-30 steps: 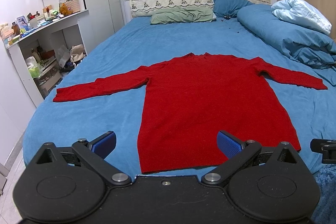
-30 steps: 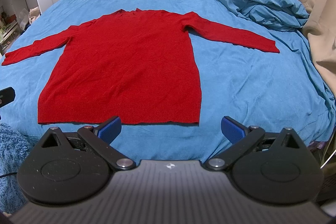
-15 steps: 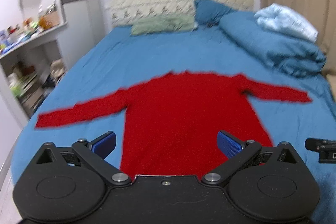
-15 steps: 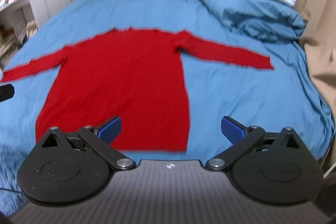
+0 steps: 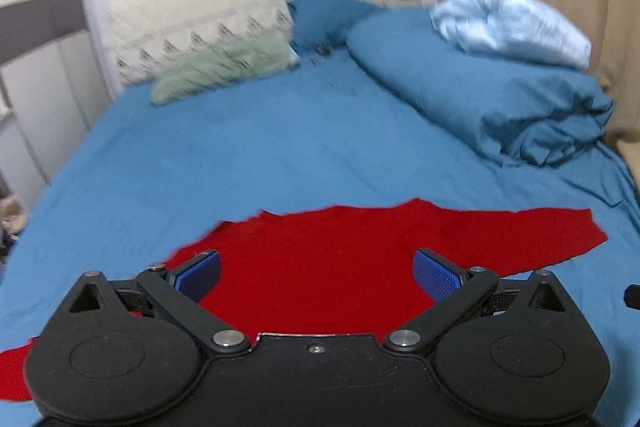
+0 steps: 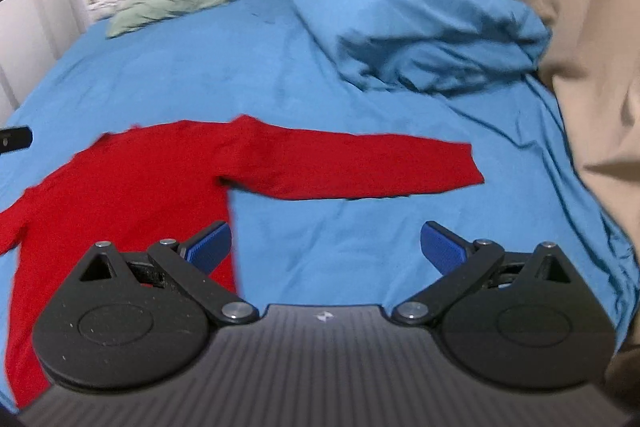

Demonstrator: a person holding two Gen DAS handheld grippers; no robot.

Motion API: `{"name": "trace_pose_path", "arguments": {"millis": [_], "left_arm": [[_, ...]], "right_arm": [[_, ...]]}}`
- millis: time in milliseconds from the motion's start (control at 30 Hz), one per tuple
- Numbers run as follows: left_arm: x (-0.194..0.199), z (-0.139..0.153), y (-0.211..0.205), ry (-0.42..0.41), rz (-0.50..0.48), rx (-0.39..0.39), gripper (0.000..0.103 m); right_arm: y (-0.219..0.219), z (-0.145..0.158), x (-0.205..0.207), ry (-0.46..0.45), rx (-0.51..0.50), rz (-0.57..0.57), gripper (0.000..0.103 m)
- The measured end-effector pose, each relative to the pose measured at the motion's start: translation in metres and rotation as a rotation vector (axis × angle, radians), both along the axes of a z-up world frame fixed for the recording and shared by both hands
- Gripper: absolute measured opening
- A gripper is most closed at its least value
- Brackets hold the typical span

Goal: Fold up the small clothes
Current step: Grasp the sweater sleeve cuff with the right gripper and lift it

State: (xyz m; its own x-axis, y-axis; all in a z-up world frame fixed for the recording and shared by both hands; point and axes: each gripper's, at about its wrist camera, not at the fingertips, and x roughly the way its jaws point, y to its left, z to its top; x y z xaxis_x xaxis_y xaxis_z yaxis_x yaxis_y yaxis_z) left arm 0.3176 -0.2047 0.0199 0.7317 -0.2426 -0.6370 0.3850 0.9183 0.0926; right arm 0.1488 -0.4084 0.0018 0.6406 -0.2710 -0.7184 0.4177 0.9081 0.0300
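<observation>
**Left wrist and right wrist views: sweater flat, no fold started**

Left wrist view shows the left gripper (image 5: 316,273) with its jaws wide apart and nothing between them, poised over the chest of the red sweater (image 5: 328,267). The right gripper (image 6: 325,247) likewise has its jaws spread and empty; its inner blue pad sits over the sweater's side edge, the outer one over bare sheet. The sweater lies spread flat on the bed (image 6: 200,75), its right sleeve (image 6: 360,163) stretched straight out toward the curtain side. Beyond it a rolled duvet (image 5: 480,87) and a green pillow (image 5: 224,67) are well apart from the garment. By my reading, nothing is folded yet: sleeves and body all remain to be done.
</observation>
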Motion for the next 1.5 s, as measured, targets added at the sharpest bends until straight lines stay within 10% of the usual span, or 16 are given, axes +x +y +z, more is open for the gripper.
{"name": "trace_pose_path", "arguments": {"millis": [500, 667, 967, 1200, 1500], "left_arm": [[0.143, -0.158, -0.111, 0.194, -0.044, 0.015, 0.103], [0.160, -0.190, -0.140, 0.214, -0.052, 0.076, 0.103], [0.178, -0.203, -0.149, 0.250, -0.055, 0.095, 0.103], [0.193, -0.194, -0.142, 0.319, -0.092, 0.085, 0.103], [0.171, -0.139, -0.060, 0.109, -0.023, 0.062, 0.103]], "right_arm": [[-0.167, -0.170, 0.069, -0.059, 0.198, -0.327, 0.103], [-0.191, -0.190, 0.080, -0.140, 0.197, -0.382, 0.086], [-0.209, -0.191, 0.100, -0.141, 0.112, -0.443, 0.023], [-0.197, -0.158, 0.113, -0.170, 0.108, -0.390, 0.020], [-0.107, -0.054, 0.176, -0.335, 0.120, -0.079, 0.020]]}}
